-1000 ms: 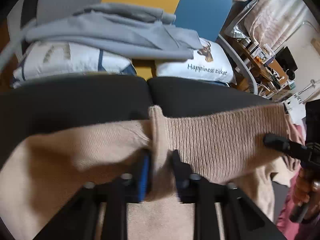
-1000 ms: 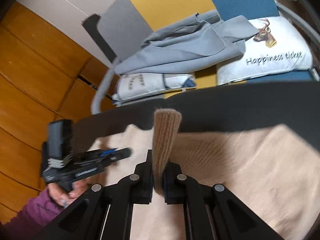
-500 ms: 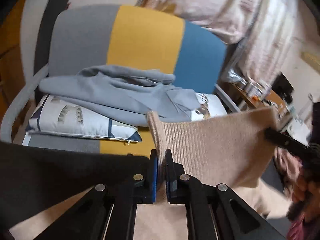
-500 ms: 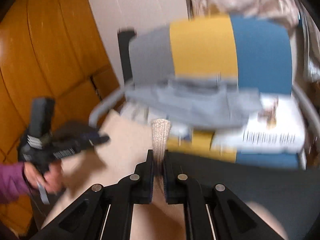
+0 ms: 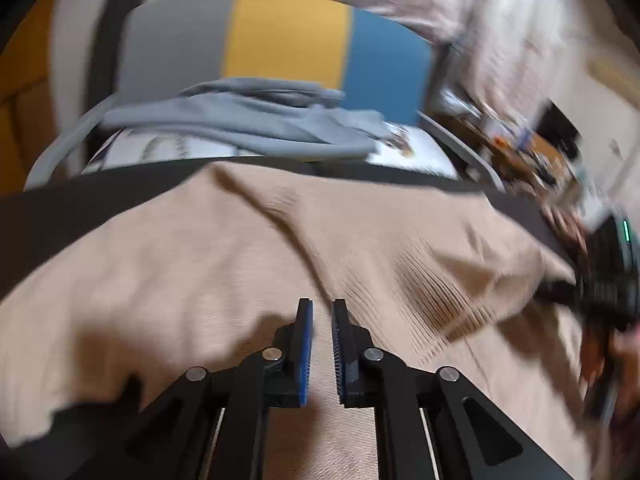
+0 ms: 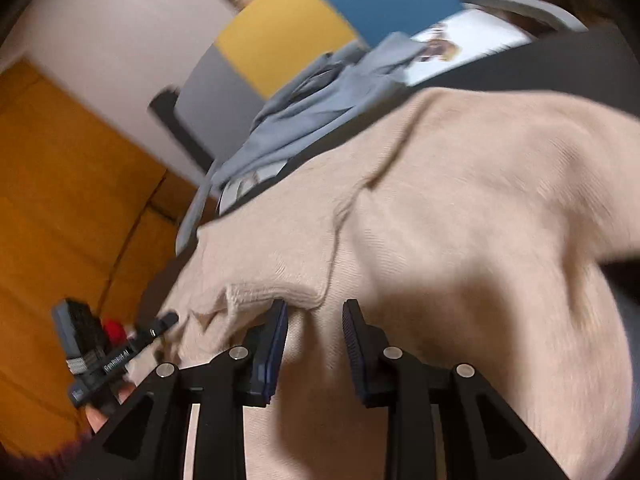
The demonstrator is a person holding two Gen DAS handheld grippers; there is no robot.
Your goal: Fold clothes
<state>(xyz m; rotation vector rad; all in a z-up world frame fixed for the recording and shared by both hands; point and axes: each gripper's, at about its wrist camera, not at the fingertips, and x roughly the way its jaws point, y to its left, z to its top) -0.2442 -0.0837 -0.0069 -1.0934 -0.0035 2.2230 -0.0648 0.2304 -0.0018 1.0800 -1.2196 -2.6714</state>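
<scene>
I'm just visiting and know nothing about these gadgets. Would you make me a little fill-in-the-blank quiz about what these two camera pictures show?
1. The garment spread under both grippers is ____ in colour.
2. Between the pads of the left gripper there is ____ held.
3. The chair back has grey, ____ and blue panels.
4. On the chair seat, over the printed cushions, lies a ____ garment.

Missing words: beige; nothing; yellow; grey
</scene>
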